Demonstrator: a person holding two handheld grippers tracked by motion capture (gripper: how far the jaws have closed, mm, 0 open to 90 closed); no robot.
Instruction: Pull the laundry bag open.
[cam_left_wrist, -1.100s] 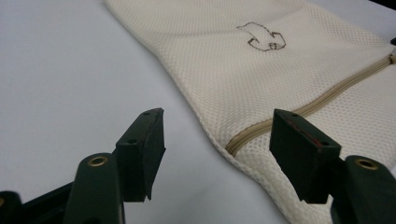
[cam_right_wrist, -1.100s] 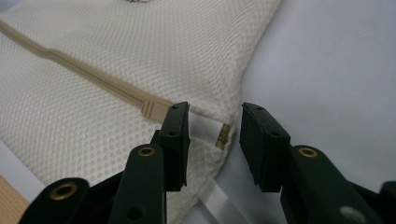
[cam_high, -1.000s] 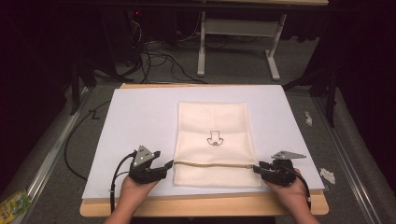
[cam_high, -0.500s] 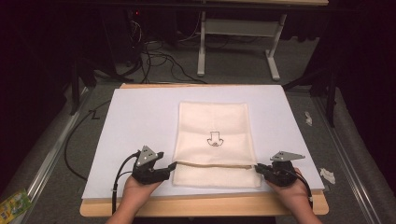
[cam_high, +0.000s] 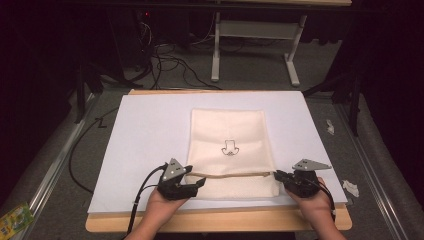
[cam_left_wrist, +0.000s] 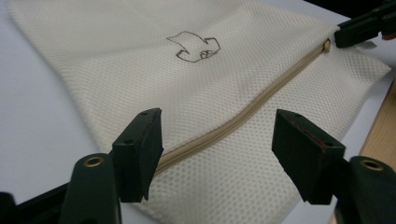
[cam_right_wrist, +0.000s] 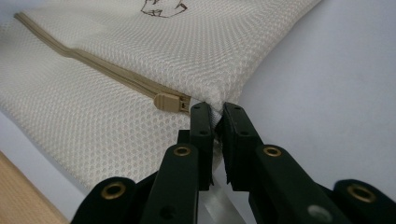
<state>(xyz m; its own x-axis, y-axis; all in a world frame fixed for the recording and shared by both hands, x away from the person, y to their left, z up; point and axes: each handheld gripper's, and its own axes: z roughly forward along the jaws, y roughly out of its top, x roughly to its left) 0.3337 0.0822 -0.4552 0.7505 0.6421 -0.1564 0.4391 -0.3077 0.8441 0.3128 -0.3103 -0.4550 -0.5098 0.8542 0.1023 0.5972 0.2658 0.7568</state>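
A cream mesh bag (cam_high: 230, 135) with a small dark drawing lies flat on a white sheet (cam_high: 150, 130). A tan zipper (cam_high: 230, 174) runs across its near end. My right gripper (cam_high: 276, 175) is shut on the bag's right edge (cam_right_wrist: 216, 109), just beside the zipper pull (cam_right_wrist: 167, 101). My left gripper (cam_high: 196, 176) stands open at the bag's left side. Its jaws straddle the zipper's left stretch (cam_left_wrist: 217, 116) without touching the mesh. The right gripper's jaws (cam_left_wrist: 359, 28) appear at the far end of the zipper in the left gripper view.
The sheet covers a wooden table whose bare front edge (cam_high: 225, 222) runs under my hands. Cables (cam_high: 85, 145) trail off the left side. A white desk frame (cam_high: 250, 50) stands on the floor beyond, and paper scraps (cam_high: 350, 187) lie to the right.
My left gripper has slid right, over the bag's left edge. The right hand has stayed in place at the bag's right edge.
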